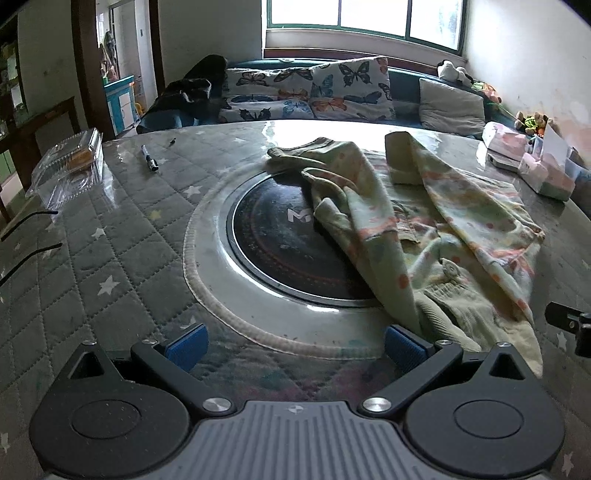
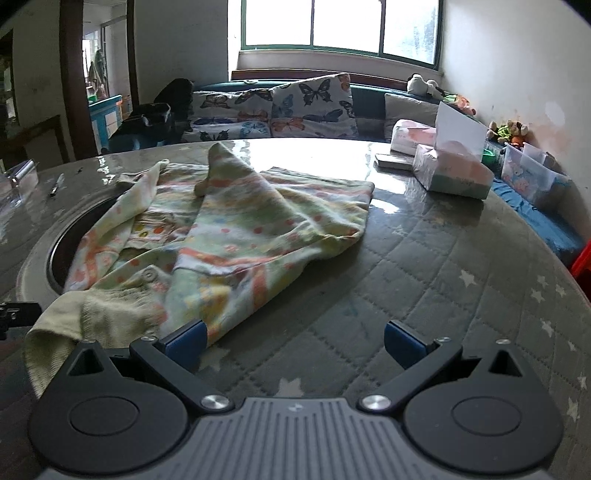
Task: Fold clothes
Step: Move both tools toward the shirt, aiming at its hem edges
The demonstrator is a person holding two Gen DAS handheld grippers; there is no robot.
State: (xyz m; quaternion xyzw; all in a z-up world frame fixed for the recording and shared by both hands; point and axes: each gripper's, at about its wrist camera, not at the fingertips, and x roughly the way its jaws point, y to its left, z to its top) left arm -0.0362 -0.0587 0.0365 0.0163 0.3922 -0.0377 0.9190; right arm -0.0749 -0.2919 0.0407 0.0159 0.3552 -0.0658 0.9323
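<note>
A round table (image 1: 110,236) covered in grey quilted cloth with white stars, under a glossy clear sheet, fills both views. Set into its middle is a black circular glass hob (image 1: 280,236) ringed by a pale metal surround; a white mark that looks like the letter "M" shows on the glass, the rest hidden under cloth.

The pale green child's garment with orange and yellow floral print (image 2: 236,229) lies crumpled and unfolded on the table, partly over the hob's right side, one sleeve thrown up in a peak and a ribbed cuff hanging toward the near edge.

The left gripper (image 1: 295,341) hovers low over the near edge of the table with its blue-padded jaws spread wide and nothing between them; the right pad is just beside the garment's hem. The right gripper (image 2: 293,341) likewise has its jaws wide apart and empty, the left pad just beside the garment's near corner.

On the left of the table lie a black marker pen (image 1: 149,159) and a clear plastic clamshell box (image 1: 70,166). On the right sit a pink and green tissue box (image 2: 454,173) and further packets; no print on them can be read.

Behind stands a blue sofa with butterfly-print cushions (image 1: 314,90), a grey cushion (image 1: 452,103), soft toys along the white wall, and a bright green-framed window (image 2: 332,26). A dark wooden doorway opens on the left.
</note>
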